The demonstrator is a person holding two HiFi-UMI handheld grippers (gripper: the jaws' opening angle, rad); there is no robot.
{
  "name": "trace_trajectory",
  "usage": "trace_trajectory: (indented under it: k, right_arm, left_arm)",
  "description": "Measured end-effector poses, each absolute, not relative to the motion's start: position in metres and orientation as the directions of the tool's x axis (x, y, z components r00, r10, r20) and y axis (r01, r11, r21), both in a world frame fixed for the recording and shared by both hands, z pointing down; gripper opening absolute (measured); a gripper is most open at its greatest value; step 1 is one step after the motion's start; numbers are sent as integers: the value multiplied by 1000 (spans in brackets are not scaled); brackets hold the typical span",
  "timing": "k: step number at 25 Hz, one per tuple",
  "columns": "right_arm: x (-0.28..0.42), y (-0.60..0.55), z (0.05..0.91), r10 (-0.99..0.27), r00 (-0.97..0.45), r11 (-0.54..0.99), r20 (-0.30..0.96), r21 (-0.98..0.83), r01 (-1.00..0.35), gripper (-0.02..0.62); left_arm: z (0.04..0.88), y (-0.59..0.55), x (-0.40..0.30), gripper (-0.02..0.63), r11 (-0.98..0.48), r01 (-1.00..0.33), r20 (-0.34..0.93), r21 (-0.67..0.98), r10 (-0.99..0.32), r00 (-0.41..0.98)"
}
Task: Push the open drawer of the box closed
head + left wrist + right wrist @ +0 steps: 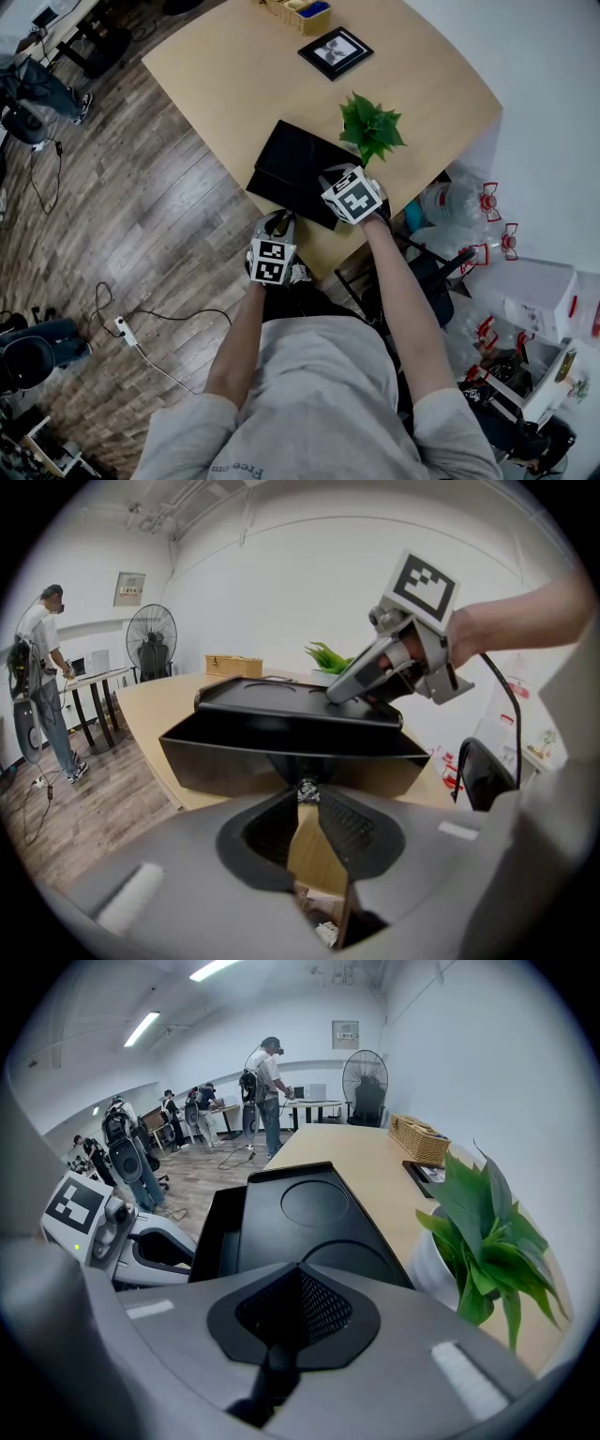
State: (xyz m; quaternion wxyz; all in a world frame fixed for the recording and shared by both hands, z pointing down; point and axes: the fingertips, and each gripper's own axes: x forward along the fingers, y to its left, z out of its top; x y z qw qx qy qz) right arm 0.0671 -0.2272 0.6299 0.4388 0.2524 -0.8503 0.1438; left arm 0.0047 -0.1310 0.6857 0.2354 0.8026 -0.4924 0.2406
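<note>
A black box (298,155) lies on the wooden table (225,66), near its front edge. Its drawer (284,200) is pulled out toward me, and the drawer's front wall (281,761) fills the middle of the left gripper view. My left gripper (280,223) is just off the table edge, shut and empty, with its tips (307,792) right at that front wall. My right gripper (336,178) rests over the box's lid (314,1204), also shut and holding nothing. The right gripper (394,663) also shows from the left gripper's camera, sitting on the lid.
A potted green plant (371,127) stands right beside the box. Farther back lie a framed picture (335,52) and a wicker basket (298,13). A dark chair (422,267) and water bottles (450,202) sit at the right. People stand far back (267,1082).
</note>
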Motion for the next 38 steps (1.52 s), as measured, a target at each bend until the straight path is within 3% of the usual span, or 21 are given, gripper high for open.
trace_trajectory:
  k: [38]
  right_arm:
    - [66, -228, 631, -306, -484, 832, 820, -18, -555, 0]
  left_arm:
    - [687, -111, -4, 124, -401, -907, 612, 132, -686, 393]
